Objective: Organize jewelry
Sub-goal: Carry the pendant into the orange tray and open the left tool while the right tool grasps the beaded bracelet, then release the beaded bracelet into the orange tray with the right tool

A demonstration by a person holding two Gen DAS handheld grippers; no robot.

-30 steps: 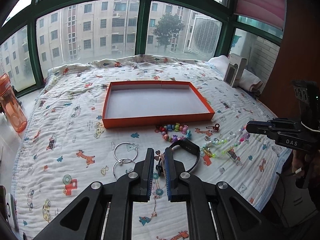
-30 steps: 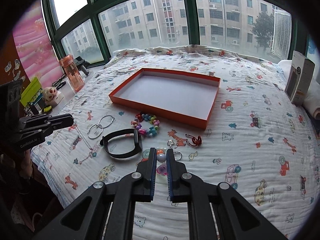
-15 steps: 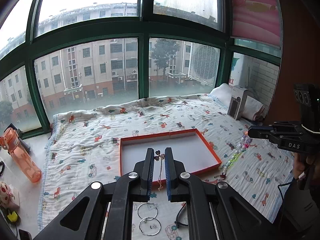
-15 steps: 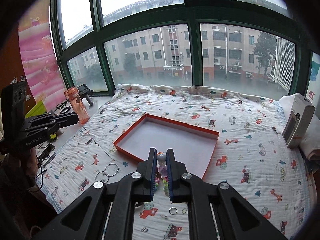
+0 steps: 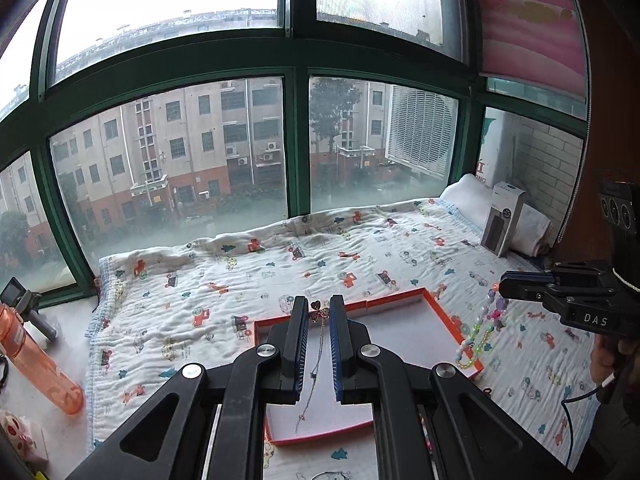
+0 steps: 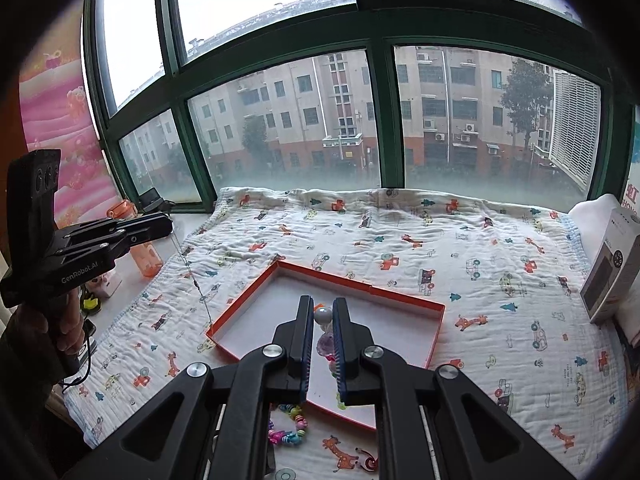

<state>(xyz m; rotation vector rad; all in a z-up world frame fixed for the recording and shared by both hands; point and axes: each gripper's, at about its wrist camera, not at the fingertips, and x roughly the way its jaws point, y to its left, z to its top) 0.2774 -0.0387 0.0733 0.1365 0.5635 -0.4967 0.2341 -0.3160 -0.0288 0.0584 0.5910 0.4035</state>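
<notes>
An orange tray with a white floor lies on the patterned blanket. My left gripper is shut on a thin chain necklace, its heart pendant pinched at the tips. The chain hangs down over the tray's floor. In the right wrist view the left gripper is held up at the left, with the chain dangling to the tray's left corner. My right gripper is shut on a bead necklace. The beads hang from the right gripper over the tray's right edge.
A colourful bead bracelet and a small red piece lie on the blanket in front of the tray. An orange bottle stands on the left ledge. A white box stands at the right by a pillow. Green-framed windows close the far side.
Both grippers have lifted off the blanket with their necklaces and moved forward over the tray. The bangles and the black band have dropped out of view below.
</notes>
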